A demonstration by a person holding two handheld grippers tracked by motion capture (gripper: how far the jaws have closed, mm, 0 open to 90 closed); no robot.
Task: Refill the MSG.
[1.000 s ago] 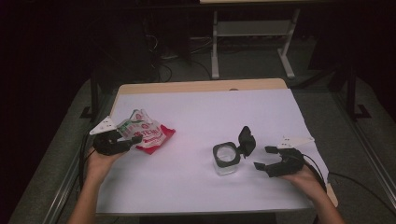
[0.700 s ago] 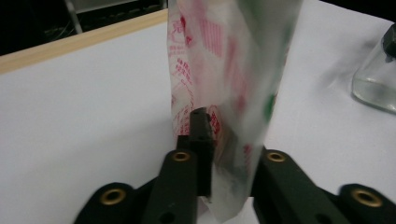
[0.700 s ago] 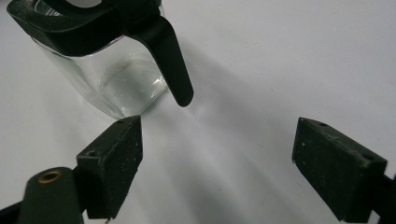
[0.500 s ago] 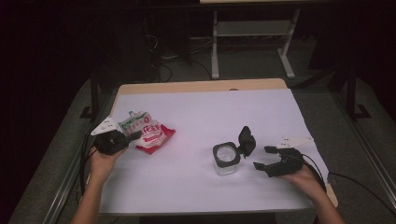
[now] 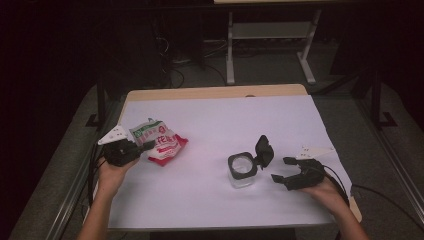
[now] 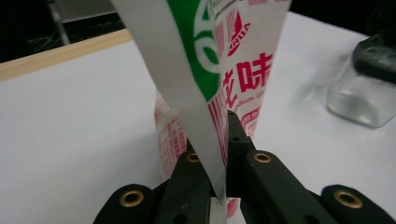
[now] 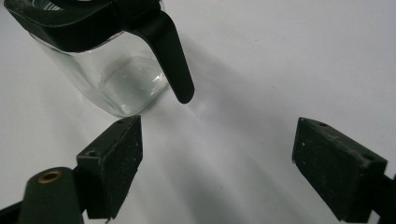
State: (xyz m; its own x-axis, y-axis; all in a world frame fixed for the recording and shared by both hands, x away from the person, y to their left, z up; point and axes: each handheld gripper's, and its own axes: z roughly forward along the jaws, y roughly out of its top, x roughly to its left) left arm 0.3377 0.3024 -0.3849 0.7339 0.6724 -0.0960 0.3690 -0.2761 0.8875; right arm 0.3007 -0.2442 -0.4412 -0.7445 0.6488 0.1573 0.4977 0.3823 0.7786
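Note:
A red, white and green snack bag (image 5: 161, 141) lies at the table's left, its near end raised. My left gripper (image 5: 144, 146) is shut on that end. In the left gripper view the bag's flat edge (image 6: 219, 60) stands pinched between the two black jaws of the left gripper (image 6: 219, 156). A square clear glass jar (image 5: 242, 171) with a black collar and a flipped-up black lid (image 5: 264, 150) stands right of centre. My right gripper (image 5: 280, 169) rests just right of the jar, open and holding nothing. In the right gripper view the jar (image 7: 116, 74) is ahead and left of the right gripper (image 7: 217, 154).
A white sheet (image 5: 220, 115) covers the wooden table, with bare sheet between the bag and the jar. A metal frame (image 5: 270, 35) and cables stand on the dark floor beyond the far edge. A cable trails from my right gripper off the right edge.
The left gripper's jaws have closed on the bag's edge and drawn back slightly to the left, with the bag's end lifted. The right gripper and the jar have stayed put.

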